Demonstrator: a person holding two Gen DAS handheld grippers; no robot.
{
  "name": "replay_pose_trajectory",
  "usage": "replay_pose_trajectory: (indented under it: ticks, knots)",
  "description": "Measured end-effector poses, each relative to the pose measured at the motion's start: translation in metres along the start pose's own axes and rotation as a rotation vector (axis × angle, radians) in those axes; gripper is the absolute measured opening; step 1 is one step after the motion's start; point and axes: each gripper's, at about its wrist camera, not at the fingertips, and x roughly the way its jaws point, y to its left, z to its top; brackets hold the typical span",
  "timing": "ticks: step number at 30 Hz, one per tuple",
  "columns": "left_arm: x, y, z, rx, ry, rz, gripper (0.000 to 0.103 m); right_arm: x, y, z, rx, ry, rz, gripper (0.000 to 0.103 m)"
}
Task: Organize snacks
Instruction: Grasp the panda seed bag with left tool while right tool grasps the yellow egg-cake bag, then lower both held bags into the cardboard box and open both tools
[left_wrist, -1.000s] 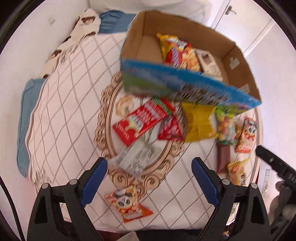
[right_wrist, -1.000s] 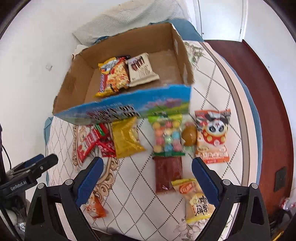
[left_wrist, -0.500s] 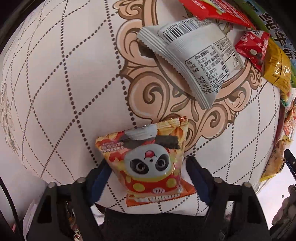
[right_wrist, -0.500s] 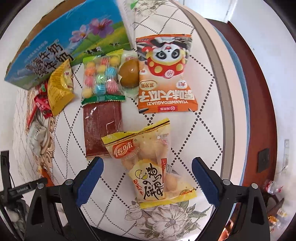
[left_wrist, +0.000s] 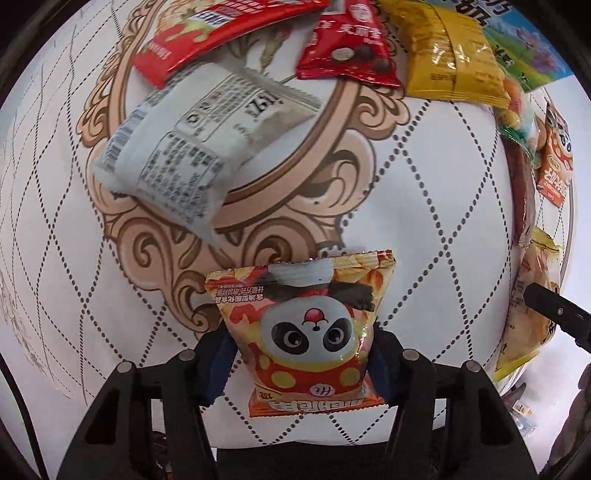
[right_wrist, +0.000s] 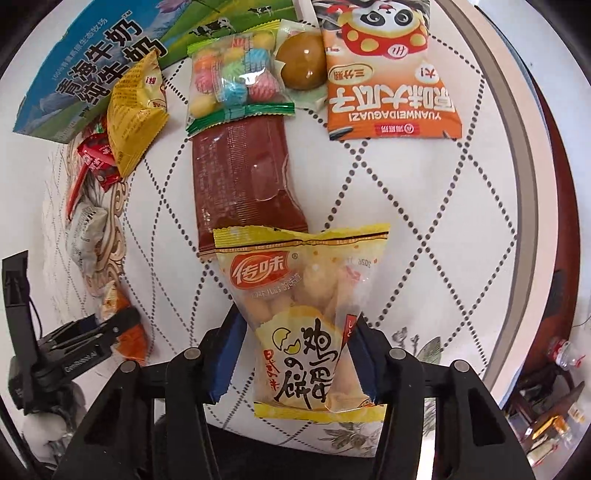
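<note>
The panda bag (left_wrist: 310, 332) sits low in the middle of the left wrist view, pinched at its sides by the left gripper (left_wrist: 301, 354). The jaws have just been closing and the blue pads (left_wrist: 218, 365) now press the bag's edges, so it is held. It lies on the quilt (left_wrist: 424, 206), at the lower edge of the scroll-framed oval printed there.

In the right wrist view the yellow biscuit bag (right_wrist: 303, 317) is low centre, between the fingers of the right gripper (right_wrist: 295, 358). These jaws too have just been closing; the pads (right_wrist: 227, 354) squeeze the bag's lower half into a waist. Its top edge overlaps the foot of a brown packet (right_wrist: 243, 173) lying above it.

Above the panda bag in the left view a white wrapper (left_wrist: 195, 147) lies tilted, with a long red packet (left_wrist: 221, 33) over its upper end. To the right of that are a small red bag (left_wrist: 347, 48) and a yellow pouch (left_wrist: 450, 55).

In the right view, across the top, are a bag of coloured candies (right_wrist: 232, 81), a wrapped brown egg (right_wrist: 301, 62) just beside it, and a second, orange panda bag (right_wrist: 391, 81) at upper right. The box (right_wrist: 92, 59), with its blue printed side, fills the upper left. The left gripper shows at lower left there, on its bag.
</note>
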Motion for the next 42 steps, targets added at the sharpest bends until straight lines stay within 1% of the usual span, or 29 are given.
replay_pose_trajectory:
  ticks: [2, 3, 4, 5, 9, 11, 12, 13, 14, 15, 16, 19, 23, 27, 29, 34, 37, 39, 41, 42]
  knots:
    - [0.004, -0.011, 0.001, 0.023, 0.020, 0.000, 0.059, 0.001, 0.000, -0.001, 0.015, 0.005, 0.010, 0.059]
    - [0.006, -0.013, 0.000, 0.028, 0.026, 0.005, 0.059, 0.003, -0.002, -0.002, 0.043, 0.014, 0.041, 0.066]
    - [0.009, -0.014, 0.002, 0.033, 0.028, 0.009, 0.059, 0.004, -0.004, -0.002, 0.046, 0.029, 0.042, 0.072]
    - [0.010, -0.019, 0.000, 0.042, 0.030, 0.013, 0.059, 0.005, -0.005, -0.003, 0.046, 0.035, 0.040, 0.074]
    - [0.014, -0.026, 0.008, 0.049, 0.032, 0.013, 0.059, 0.005, -0.004, -0.015, 0.011, 0.036, 0.008, 0.075]
    - [0.014, -0.027, 0.006, 0.047, 0.031, 0.012, 0.059, 0.015, 0.003, -0.021, 0.016, 0.036, 0.011, 0.075]
    - [0.017, -0.024, 0.008, 0.045, 0.028, 0.012, 0.059, 0.019, 0.006, -0.022, 0.022, 0.032, 0.008, 0.072]
    - [0.017, -0.027, 0.014, 0.044, 0.026, 0.011, 0.059, 0.021, 0.006, -0.024, 0.026, 0.025, 0.002, 0.063]
    - [0.018, -0.016, 0.022, 0.041, 0.024, 0.009, 0.059, 0.027, 0.009, -0.023, 0.026, 0.020, -0.002, 0.059]
    - [0.017, 0.005, 0.029, 0.034, 0.021, 0.005, 0.059, 0.031, 0.013, -0.022, 0.024, 0.018, -0.007, 0.056]
    - [0.016, 0.009, 0.027, 0.030, 0.020, 0.005, 0.059, 0.032, 0.014, -0.023, 0.019, 0.011, -0.016, 0.052]
    - [0.011, 0.013, 0.023, 0.032, 0.010, 0.012, 0.054, 0.034, 0.021, -0.025, 0.001, -0.008, -0.033, 0.049]
    - [-0.003, 0.014, 0.023, 0.043, -0.003, 0.010, 0.051, 0.028, 0.028, -0.026, -0.031, -0.033, -0.051, 0.044]
    - [-0.029, 0.016, 0.027, 0.044, -0.036, -0.004, 0.051, 0.016, 0.035, -0.028, -0.041, -0.056, -0.028, 0.043]
    - [-0.047, 0.015, 0.031, 0.050, -0.050, -0.029, 0.051, 0.012, 0.038, -0.025, -0.046, -0.071, -0.006, 0.043]
    - [-0.109, 0.007, 0.054, 0.063, -0.142, -0.095, 0.051, -0.026, 0.055, -0.013, -0.065, -0.120, 0.080, 0.043]
    - [-0.158, 0.001, 0.081, 0.078, -0.221, -0.147, 0.051, -0.062, 0.070, 0.004, -0.084, -0.180, 0.134, 0.043]
    - [-0.187, -0.005, 0.102, 0.096, -0.258, -0.159, 0.051, -0.094, 0.083, 0.024, -0.101, -0.234, 0.161, 0.043]
    - [-0.213, -0.009, 0.130, 0.118, -0.297, -0.150, 0.051, -0.122, 0.093, 0.049, -0.119, -0.297, 0.171, 0.043]
    - [-0.222, -0.010, 0.145, 0.131, -0.315, -0.134, 0.051, -0.134, 0.098, 0.062, -0.129, -0.329, 0.160, 0.043]
